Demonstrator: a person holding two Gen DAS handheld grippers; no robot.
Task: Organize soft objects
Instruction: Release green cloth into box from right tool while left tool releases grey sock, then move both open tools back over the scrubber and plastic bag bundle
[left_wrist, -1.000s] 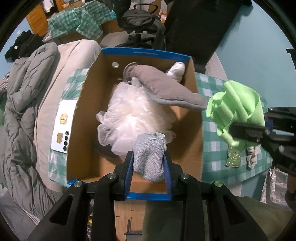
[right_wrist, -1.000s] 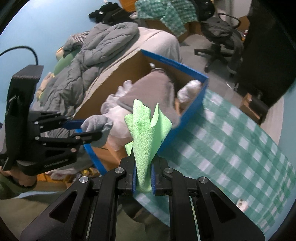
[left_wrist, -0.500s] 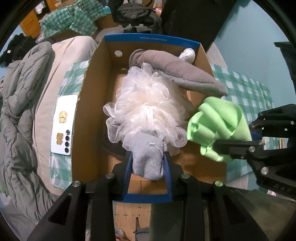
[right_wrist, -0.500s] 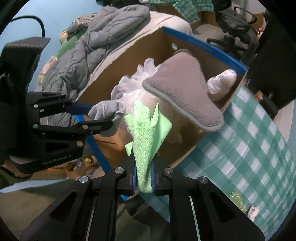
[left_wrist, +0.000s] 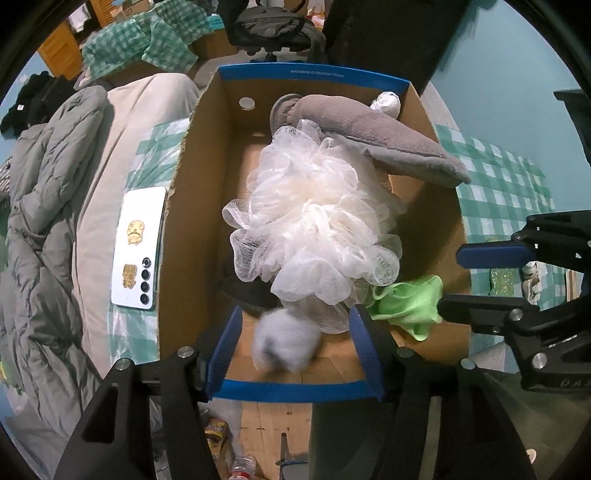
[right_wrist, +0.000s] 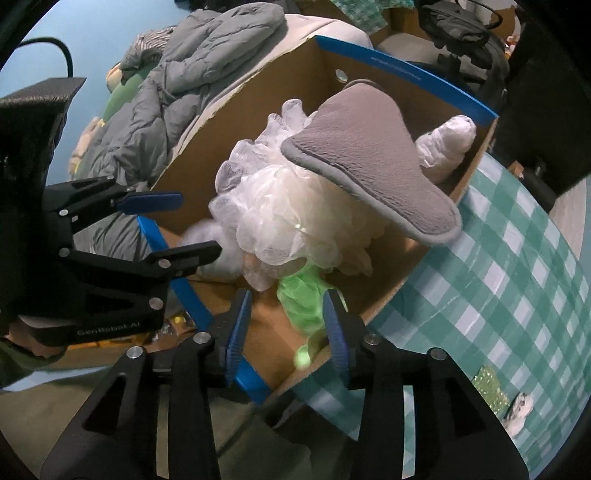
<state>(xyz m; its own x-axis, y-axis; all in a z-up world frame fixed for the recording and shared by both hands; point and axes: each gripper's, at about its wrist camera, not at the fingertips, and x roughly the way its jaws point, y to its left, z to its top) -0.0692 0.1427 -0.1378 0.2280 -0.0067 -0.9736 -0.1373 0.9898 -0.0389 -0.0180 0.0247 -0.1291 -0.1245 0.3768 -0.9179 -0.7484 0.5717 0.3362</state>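
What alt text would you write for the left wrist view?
Left gripper, jaws opening, drops a blurred grey cloth into a cardboard box holding a white mesh sponge, grey slipper and green cloth.

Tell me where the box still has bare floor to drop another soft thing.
Bare cardboard floor runs along the box's left wall, beside the white mesh pouf. The middle and right are crowded: pouf, grey slipper, green cloth.

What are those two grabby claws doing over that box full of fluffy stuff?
A person is dropping soft things into the cardboard box. The left gripper is opening, letting go of a grey cloth. The right gripper is opening too, releasing a green cloth beside the white bath pouf.
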